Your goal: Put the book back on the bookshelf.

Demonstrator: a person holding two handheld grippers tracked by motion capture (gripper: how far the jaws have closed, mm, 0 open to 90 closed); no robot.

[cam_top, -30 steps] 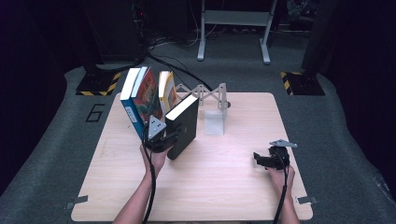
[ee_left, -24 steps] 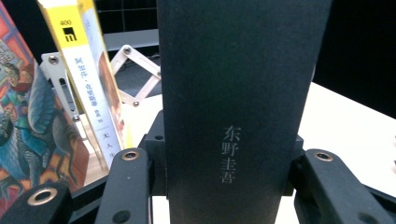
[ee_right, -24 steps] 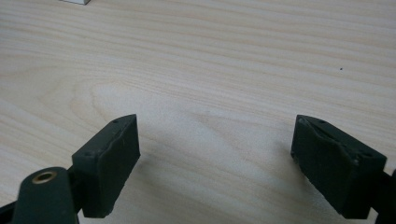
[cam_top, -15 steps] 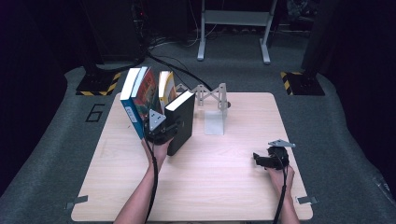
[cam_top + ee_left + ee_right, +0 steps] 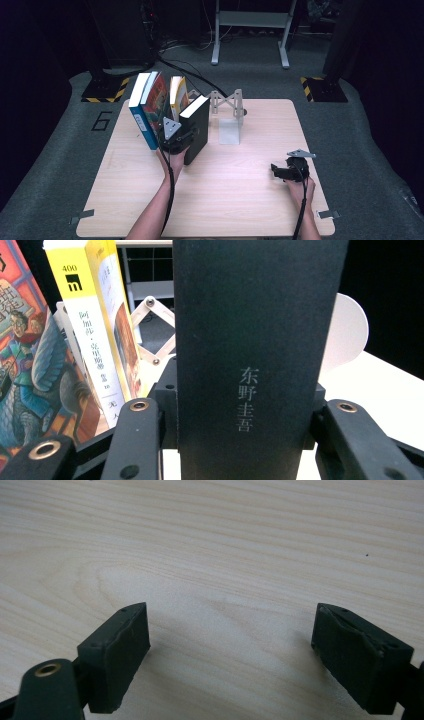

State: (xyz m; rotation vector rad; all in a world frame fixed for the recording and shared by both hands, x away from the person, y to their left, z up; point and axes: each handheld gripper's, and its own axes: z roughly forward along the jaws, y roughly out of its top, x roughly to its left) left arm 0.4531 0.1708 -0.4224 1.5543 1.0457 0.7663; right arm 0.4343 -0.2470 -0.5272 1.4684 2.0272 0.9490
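My left gripper [image 5: 175,139] is shut on the spine of a black book [image 5: 197,127], which stands upright on the wooden table [image 5: 240,200]. In the left gripper view the black book [image 5: 255,340] sits between both jaws of the left gripper [image 5: 245,440], spine toward the camera. Just left of it lean a yellow book [image 5: 176,92], an illustrated book [image 5: 157,100] and a blue book [image 5: 140,112]. My right gripper [image 5: 280,171] rests low at the table's right, and in its own view the right gripper [image 5: 230,645] stands open over bare wood.
A grey scissor-type book rack [image 5: 222,102] with a white end plate [image 5: 230,131] stands behind and right of the black book. The yellow book [image 5: 95,325] and the end plate [image 5: 345,335] flank the held book. Dark floor and stand legs surround the table.
My left gripper and the black book have crept slightly away from the person, toward the row of books. The right gripper has stayed put.
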